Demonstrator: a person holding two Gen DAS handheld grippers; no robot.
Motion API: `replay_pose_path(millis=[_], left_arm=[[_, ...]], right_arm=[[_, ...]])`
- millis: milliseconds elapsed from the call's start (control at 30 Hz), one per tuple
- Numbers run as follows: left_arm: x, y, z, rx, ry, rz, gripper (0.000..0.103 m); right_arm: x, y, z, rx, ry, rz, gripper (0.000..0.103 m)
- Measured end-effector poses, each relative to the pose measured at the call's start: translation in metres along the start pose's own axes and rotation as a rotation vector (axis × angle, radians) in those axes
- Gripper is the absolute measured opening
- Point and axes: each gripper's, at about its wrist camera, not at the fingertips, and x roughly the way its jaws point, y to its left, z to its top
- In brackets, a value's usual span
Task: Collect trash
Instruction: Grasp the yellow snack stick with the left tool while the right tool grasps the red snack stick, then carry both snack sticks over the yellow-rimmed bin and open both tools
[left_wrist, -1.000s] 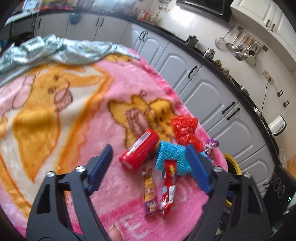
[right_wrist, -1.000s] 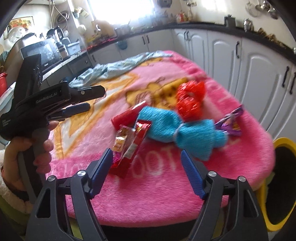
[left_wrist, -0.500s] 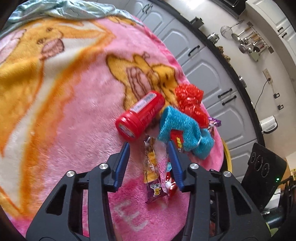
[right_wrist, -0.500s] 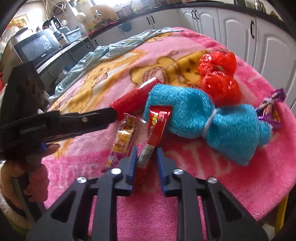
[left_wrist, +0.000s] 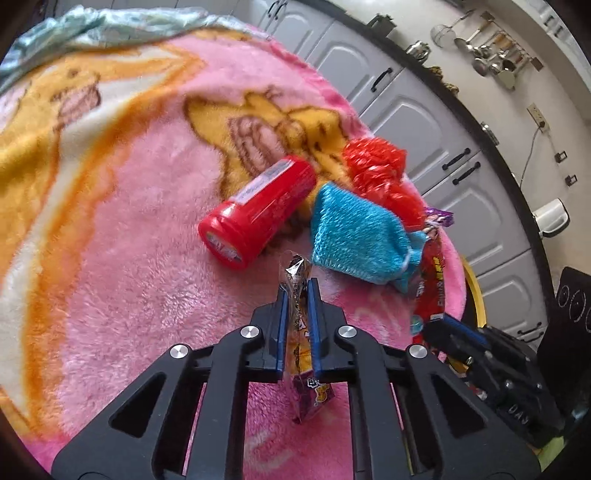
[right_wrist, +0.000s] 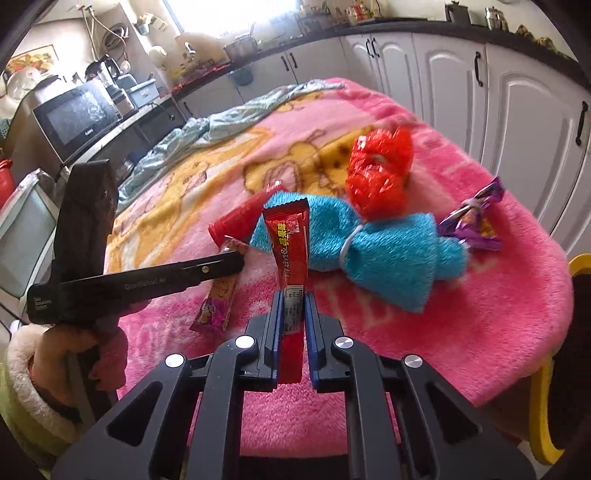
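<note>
Two wrappers gripped, one per gripper. Left gripper (left_wrist: 298, 295) jaws closed almost fully on the purple-and-yellow snack wrapper (left_wrist: 308, 384), pinched along its length, clear crimped end poking out ahead, printed end hanging below. Right gripper (right_wrist: 291, 306) jaws likewise nearly shut on the red snack wrapper (right_wrist: 289, 240), held near its lower end, standing upright over the pink blanket (right_wrist: 480, 314) near the surface's front edge. Probably the lift-and-carry step. Best done by keeping both pinches firm, since thin film slips easily; lifting straight up clear of the blue cloth bundle (right_wrist: 388, 258) and red can (left_wrist: 258, 206) so nothing drags. Yellow-rimmed bin (right_wrist: 539, 406) just past the right corner looks the likely drop spot. Left behind beside the bundle: red crumpled plastic (right_wrist: 380, 166), purple candy wrapper (right_wrist: 476, 221).
</note>
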Motion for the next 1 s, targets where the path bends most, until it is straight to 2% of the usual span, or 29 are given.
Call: replay_pose_path(millis=[200,367,1000], left_arm=[[-0.032,-0.018,0.006,0.042,-0.081,-0.025,0.005],[-0.044,-0.044,0.013,0.096,-0.125,-0.042,0.005],[-0.033,-0.163,0.027,0.301,-0.163,-0.142,0.005]], right_arm=[[-0.025,-0.004,0.005,0.004,-0.052,0.005,0.011],[-0.043,-0.010,0.009,0.011,-0.090,-0.005,0.011],[-0.125,-0.056,0.008,0.045,-0.252,-0.138,0.011]])
